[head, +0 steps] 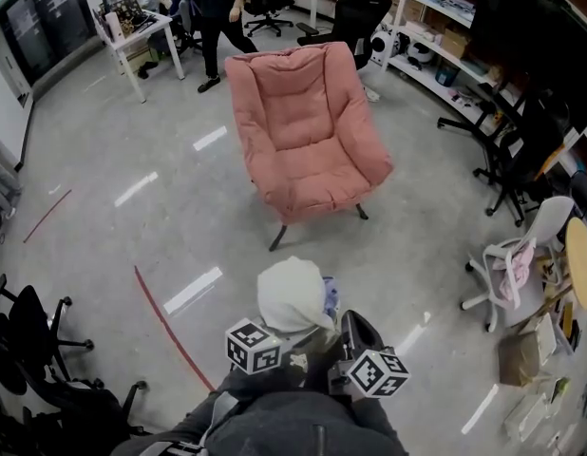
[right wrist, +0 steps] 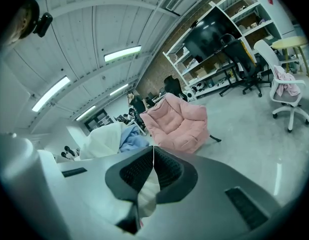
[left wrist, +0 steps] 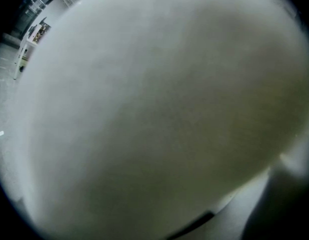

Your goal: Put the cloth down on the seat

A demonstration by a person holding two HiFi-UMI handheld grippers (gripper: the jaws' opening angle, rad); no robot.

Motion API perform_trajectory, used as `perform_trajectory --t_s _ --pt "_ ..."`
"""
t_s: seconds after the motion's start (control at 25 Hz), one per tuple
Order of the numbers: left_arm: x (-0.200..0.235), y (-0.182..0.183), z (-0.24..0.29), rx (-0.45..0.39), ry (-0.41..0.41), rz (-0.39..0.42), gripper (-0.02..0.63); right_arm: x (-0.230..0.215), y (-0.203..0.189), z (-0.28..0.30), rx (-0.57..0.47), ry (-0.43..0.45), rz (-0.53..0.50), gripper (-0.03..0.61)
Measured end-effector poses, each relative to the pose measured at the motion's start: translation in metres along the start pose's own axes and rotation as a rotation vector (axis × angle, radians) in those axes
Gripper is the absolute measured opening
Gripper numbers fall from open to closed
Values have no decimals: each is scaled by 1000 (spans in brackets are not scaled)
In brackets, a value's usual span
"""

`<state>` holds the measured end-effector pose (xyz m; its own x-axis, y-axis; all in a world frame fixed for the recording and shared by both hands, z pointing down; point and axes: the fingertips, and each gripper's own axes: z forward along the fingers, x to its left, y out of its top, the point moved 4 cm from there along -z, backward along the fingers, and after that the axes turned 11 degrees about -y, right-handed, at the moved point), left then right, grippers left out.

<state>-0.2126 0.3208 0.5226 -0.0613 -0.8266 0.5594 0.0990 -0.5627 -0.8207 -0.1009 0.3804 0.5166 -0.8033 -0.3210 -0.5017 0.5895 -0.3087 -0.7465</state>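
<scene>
The cloth, a white bundle with a pale blue piece on its right side, hangs in the air just in front of me. It sits over the front of my left gripper and hides its jaws; in the left gripper view the cloth fills nearly everything. My right gripper is at the bundle's right side. Its jaws are closed tip to tip, with a pale fold showing between the pads, and the cloth bulges to the left. The pink padded chair stands a few steps ahead, its seat bare.
A red tape line crosses the grey floor at my left. Black office chairs stand at the left edge, a white one at the right. Shelves, desks and a standing person are behind the pink chair.
</scene>
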Motion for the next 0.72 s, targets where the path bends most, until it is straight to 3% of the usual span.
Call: perform_trajectory --t_s 0.4,0.72 --pt "40 28 42 -8 25 -21 275 -26 43 47 3 4 -1 12" --pt "83 68 92 -17 45 -14 275 -43 98 104 3 32 -19 12"
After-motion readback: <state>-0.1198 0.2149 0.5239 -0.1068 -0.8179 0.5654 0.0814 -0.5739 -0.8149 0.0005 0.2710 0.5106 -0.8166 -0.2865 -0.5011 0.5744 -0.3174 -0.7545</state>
